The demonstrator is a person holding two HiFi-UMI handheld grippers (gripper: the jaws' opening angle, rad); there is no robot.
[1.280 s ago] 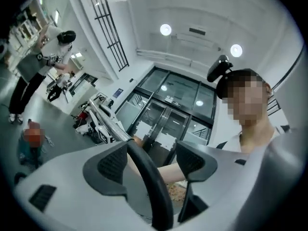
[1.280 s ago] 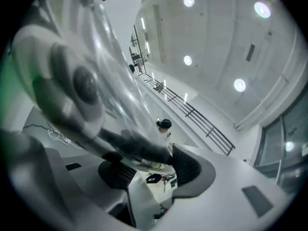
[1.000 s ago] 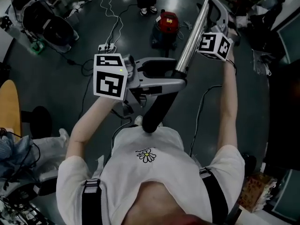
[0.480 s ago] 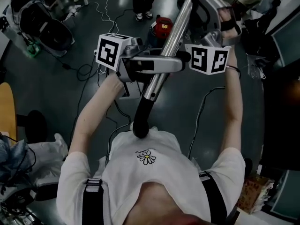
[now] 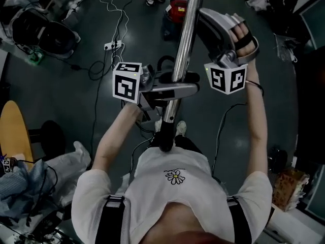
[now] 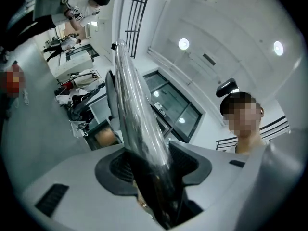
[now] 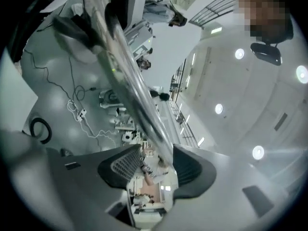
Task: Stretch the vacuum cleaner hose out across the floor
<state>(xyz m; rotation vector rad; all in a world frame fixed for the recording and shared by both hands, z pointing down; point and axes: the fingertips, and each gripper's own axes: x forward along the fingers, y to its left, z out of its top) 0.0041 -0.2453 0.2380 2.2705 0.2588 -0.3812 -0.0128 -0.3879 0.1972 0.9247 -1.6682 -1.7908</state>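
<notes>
A chrome vacuum wand tube [image 5: 184, 44] runs from the top of the head view down to a black end [image 5: 165, 139] at my chest. My left gripper [image 5: 176, 84] has just been closing and its pads now press on the tube [image 6: 132, 105], which fills the gap of the left gripper [image 6: 154, 165]. Higher up, my right gripper [image 5: 197, 17] holds the same tube [image 7: 125, 81] across the tips of the right gripper [image 7: 155, 163]; its jaws widened slightly just before. The red vacuum cleaner body [image 5: 179, 9] stands on the floor beyond. A black hose loop [image 5: 163, 61] shows behind the left gripper.
A white power strip [image 5: 114, 46] with a white cable lies on the dark floor at upper left. Black chairs [image 5: 45, 32] stand at far left, a wooden stool [image 5: 12, 131] at the left edge. A person's feet [image 5: 152, 0] stand at the top. A thin black cable [image 5: 219, 128] runs at right.
The tube has swung from a slant to nearly straight up the picture. My left gripper's wide jaws have closed on it and dropped lower. The right gripper has moved down and right.
</notes>
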